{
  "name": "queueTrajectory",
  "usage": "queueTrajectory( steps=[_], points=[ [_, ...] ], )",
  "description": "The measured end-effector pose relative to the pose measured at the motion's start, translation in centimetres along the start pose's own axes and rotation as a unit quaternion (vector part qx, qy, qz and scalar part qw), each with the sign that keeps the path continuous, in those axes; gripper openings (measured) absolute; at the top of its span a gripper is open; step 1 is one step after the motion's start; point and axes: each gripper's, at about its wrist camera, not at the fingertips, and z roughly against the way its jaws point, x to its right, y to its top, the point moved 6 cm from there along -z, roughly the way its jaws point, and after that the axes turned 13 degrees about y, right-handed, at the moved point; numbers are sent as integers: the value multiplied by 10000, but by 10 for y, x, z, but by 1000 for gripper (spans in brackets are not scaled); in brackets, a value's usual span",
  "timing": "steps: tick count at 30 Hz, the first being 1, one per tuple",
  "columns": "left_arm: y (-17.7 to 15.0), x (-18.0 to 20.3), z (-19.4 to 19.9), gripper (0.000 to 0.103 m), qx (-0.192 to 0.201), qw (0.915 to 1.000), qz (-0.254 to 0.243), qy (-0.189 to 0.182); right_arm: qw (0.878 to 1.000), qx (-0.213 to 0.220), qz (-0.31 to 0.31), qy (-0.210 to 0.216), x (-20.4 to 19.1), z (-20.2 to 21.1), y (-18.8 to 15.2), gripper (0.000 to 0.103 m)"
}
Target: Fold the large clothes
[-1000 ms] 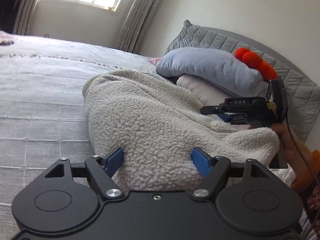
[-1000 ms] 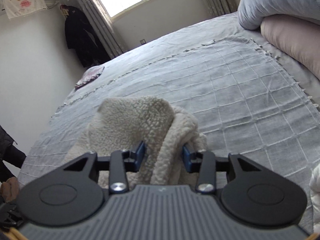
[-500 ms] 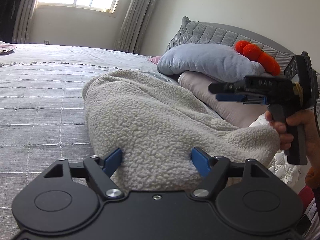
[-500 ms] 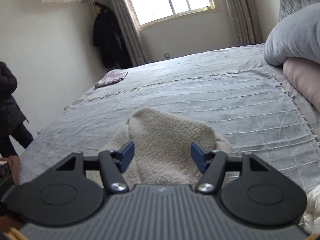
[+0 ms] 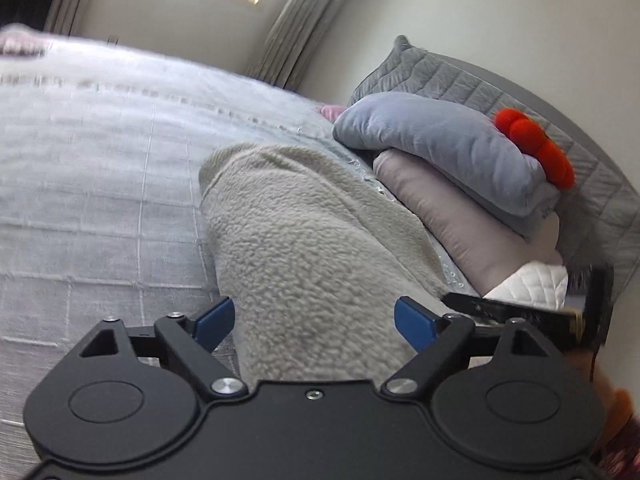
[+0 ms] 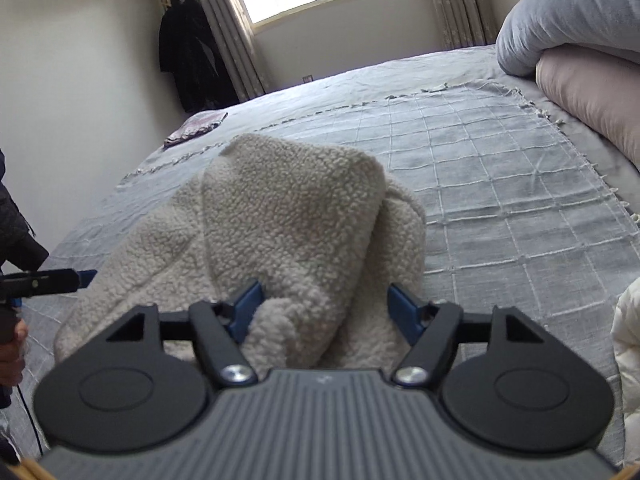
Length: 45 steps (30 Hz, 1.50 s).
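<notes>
Here the cream fleece garment (image 6: 296, 232) lies bundled on the grey checked bedspread (image 6: 500, 184) near the bed's close edge, one thick flap doubled over the rest, with the stacked pillows (image 5: 448, 152) at the headboard end just beside it. The left claw (image 5: 314, 318) has just been opening and its blue pads stand wide with fleece lying between them but not pinched; the right claw (image 6: 322, 306) has likewise been spreading, its left pad brushing a roll of the pile while the right pad stands clear, so both read as released rather than gripping. The step in hand looks like letting go after a fold and setting up the next one. To do it well, I would back each claw straight out along its own line so the pads do not drag the loose pile and undo the flap. The fabric is bulky and springy, so the next grasp should take a full edge or corner, both layers together, rather than a tuft. The two claws should pick matching corners and keep them level, or the fold will skew toward the pillows.
</notes>
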Motion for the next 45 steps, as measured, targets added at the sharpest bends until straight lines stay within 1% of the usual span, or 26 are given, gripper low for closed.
queueTrajectory(
  steps=[2, 3, 4, 5, 6, 7, 8, 9, 11, 12, 14, 16, 18, 19, 20, 21, 22, 24, 26, 28, 32, 37, 40, 43, 45],
  points=[
    [1, -10, -19, 87, -403, 9982, 422, -153, 9999, 46, -49, -116, 5, -1, 0, 86],
    [0, -14, -27, 89, -589, 9958, 634, -300, 9998, 15, -183, -23, 8, -3, -2, 86],
    [-1, -18, -35, 93, -740, 9926, 862, -437, 9992, -33, -384, 81, 13, -6, -3, 86],
    [-3, -21, -41, 95, -870, 9887, 1080, -571, 9979, -79, -610, 177, 18, -9, -5, 86],
    [-5, -23, -46, 98, -993, 9839, 1303, -715, 9944, -142, -1001, 321, 28, -13, -6, 90],
    [-9, -26, -51, 101, -1087, 9786, 1532, -838, 9883, -193, -1432, 490, 38, -17, -8, 92],
    [-13, -29, -56, 102, -1159, 9730, 1749, -963, 9797, -256, -1870, 681, 47, -21, -11, 95],
    [-16, -32, -59, 103, -1194, 9677, 1942, -1079, 9685, -328, -2296, 907, 56, -25, -16, 94],
    [-22, -34, -62, 103, -1163, 9616, 2160, -1226, 9423, -386, -3047, 1335, 71, -34, -29, 95],
    [-23, -35, -62, 103, -1117, 9604, 2212, -1274, 9381, -346, -3140, 1420, 74, -36, -32, 95],
    [-24, -34, -59, 102, -1018, 9599, 2264, -1304, 9404, -256, -3072, 1433, 71, -37, -35, 95],
    [-25, -33, -52, 91, -878, 9637, 2194, -1241, 9465, -187, -2903, 1397, 64, -37, -33, 87],
    [-22, -34, -43, 85, -821, 9646, 2201, -1196, 9519, -86, -2752, 1345, 55, -32, -29, 74],
    [-21, -34, -38, 82, -789, 9658, 2178, -1169, 9535, -1, -2646, 1442, 47, -29, -26, 61],
    [-18, -36, -33, 80, -736, 9667, 2162, -1150, 9501, 95, -2681, 1593, 41, -26, -22, 54],
    [-16, -39, -27, 79, -728, 9664, 2182, -1150, 9521, 155, -2630, 1550, 33, -24, -16, 54],
    [-14, -42, -23, 79, -714, 9654, 2222, -1165, 9580, 162, -2451, 1480, 23, -23, -10, 54],
    [-10, -51, -12, 79, -607, 9650, 2271, -1160, 9651, 142, -2183, 1441, 3, -25, -1, 54],
    [-3, -64, -1, 79, -500, 9645, 2339, -1122, 9688, 53, -1984, 1485, -19, -32, 7, 54],
    [-2, -70, 5, 79, -366, 9658, 2345, -1042, 9720, -44, -1783, 1529, -42, -45, 15, 54],
    [0, -85, 15, 79, -57, 9693, 2332, -772, 9720, -127, -1573, 1741, -83, -77, 25, 54],
    [3, -111, 21, 79, 193, 9702, 2379, -427, 9674, -148, -1492, 2040, -122, -124, 34, 54],
    [5, -129, 25, 79, 275, 9742, 2238, -59, 9650, -233, -1542, 2107, -133, -151, 30, 54],
    [-7, -133, 16, 79, 186, 9806, 1916, 363, 9673, -393, -1586, 1938, -126, -178, 21, 56],
    [-14, -133, 16, 81, 305, 9829, 1790, 295, 9719, -536, -1487, 1744, -116, -186, 8, 65]
  ],
)
